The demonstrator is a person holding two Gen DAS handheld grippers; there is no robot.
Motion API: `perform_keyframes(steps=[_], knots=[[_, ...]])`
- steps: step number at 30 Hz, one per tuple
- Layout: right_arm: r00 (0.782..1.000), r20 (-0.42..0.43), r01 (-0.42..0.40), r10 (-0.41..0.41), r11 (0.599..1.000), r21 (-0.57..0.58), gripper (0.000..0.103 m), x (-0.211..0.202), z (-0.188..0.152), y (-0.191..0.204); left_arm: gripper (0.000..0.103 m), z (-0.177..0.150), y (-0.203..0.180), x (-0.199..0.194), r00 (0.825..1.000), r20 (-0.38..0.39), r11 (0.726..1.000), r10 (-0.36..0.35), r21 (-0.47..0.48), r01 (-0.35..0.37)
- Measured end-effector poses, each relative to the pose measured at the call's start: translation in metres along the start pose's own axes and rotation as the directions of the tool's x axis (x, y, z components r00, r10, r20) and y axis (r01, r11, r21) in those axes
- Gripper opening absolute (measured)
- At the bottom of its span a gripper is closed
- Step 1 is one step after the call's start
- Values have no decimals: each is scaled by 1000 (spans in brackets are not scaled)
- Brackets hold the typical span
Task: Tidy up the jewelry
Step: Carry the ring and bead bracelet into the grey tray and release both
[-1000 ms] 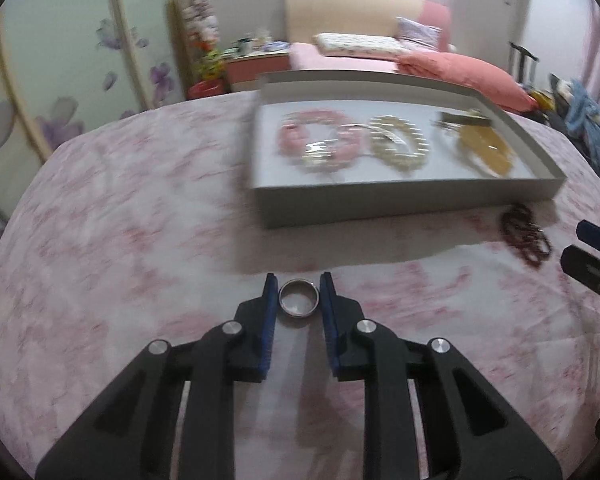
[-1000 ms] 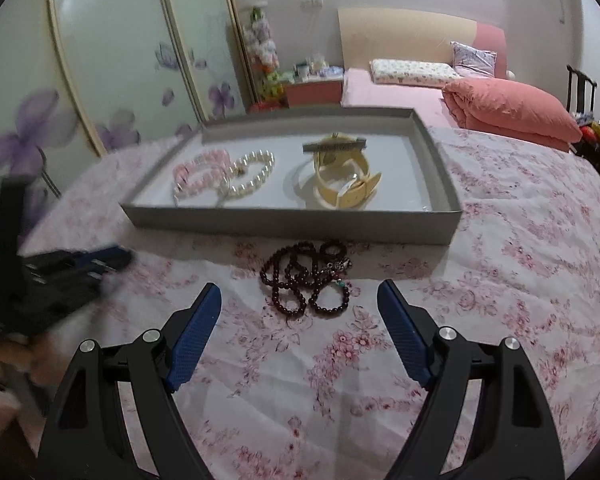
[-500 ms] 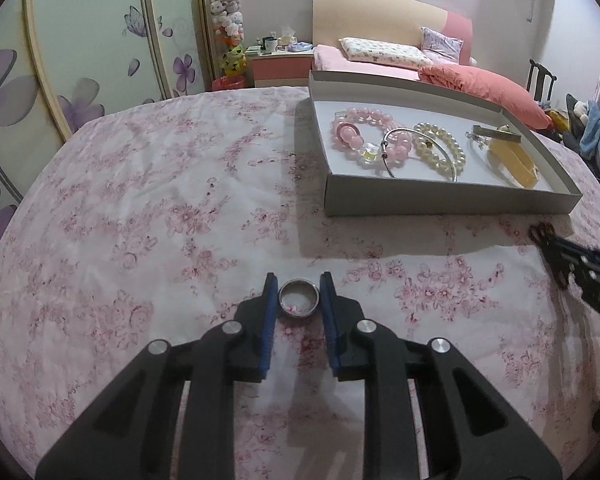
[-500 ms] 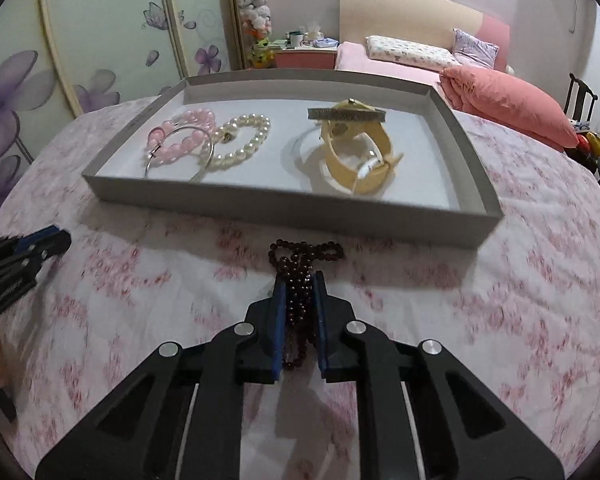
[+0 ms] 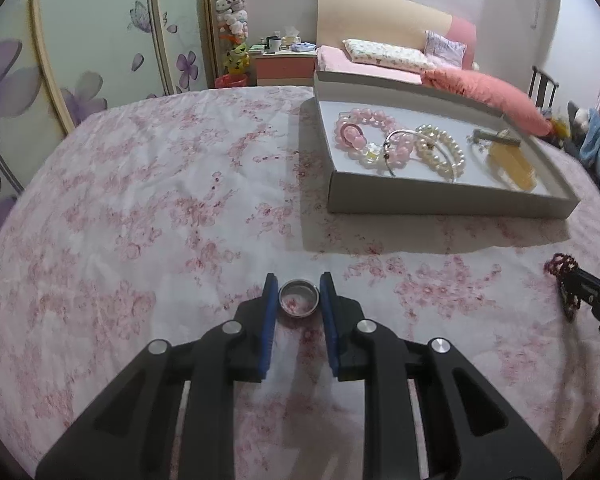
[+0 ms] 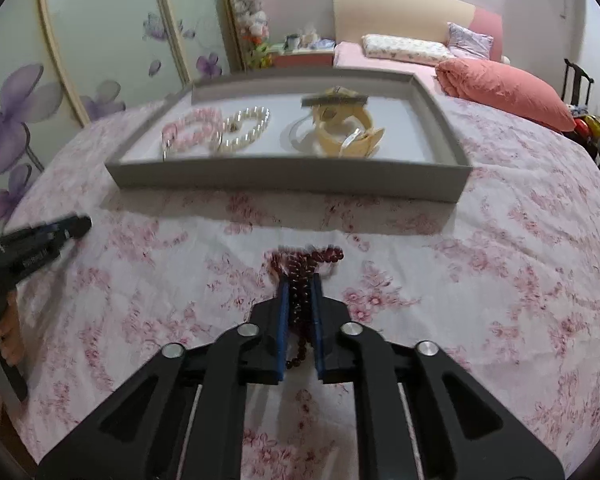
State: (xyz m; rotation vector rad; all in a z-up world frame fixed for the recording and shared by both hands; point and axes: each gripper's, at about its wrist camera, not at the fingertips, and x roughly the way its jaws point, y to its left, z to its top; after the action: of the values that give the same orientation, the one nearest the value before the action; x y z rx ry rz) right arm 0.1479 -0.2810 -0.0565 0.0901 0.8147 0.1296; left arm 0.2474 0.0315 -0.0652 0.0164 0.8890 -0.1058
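Both tongs loaded above the pink floral cloth (image 5: 140, 208).
Left gripper (image 5: 299, 288) clamped on a plain silver metal ring (image 5: 299, 303); right gripper (image 6: 299, 286) closed on a dark red beaded bracelet (image 6: 306, 260). Farther off, shallow grey rectangular tray (image 6: 288, 178) with pink bead bracelet (image 6: 188, 136), white pearl bracelet (image 6: 246, 128), cream bangles (image 6: 348, 132).

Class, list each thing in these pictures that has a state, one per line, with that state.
left gripper: shut on the ring
ring: held
right gripper: shut on the dark bead strand
dark bead strand: gripped, outside the tray
tray: open, holding bracelets
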Motion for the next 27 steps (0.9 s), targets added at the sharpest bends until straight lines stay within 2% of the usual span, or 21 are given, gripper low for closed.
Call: perform_keyframes(steps=[3,6,11,16,19,22,27], knots=[[993,116,-3,1,1000,19,9,-30,9,-2,22,0,2,-19,997,71,1000,-4,-20,6],[978,209,-18,12,1000,26,9,-54,18,-5,22,4,-3,-47,984,179,1000,-5,-29,10],[929,371,-14,15,1000,-4,9,-88,26,6,22,5,-25,-91,933,360,1000,17,-4,-16],[858,514,33,-6,999,-43,9,-110,27,18,22,3,-51,-118,869,493,996,56,35,-83],[813,582,71,-30,996,-47,9,-117,24,25,22,1,-64,-125,839,539,993,69,45,-110],[762,645,126,-63,991,-52,9,-118,20,33,22,-1,-75,-128,824,563,991,68,55,-119],[695,714,187,-89,981,-59,9,-116,13,42,22,-2,-79,-124,827,560,994,51,55,-99]])
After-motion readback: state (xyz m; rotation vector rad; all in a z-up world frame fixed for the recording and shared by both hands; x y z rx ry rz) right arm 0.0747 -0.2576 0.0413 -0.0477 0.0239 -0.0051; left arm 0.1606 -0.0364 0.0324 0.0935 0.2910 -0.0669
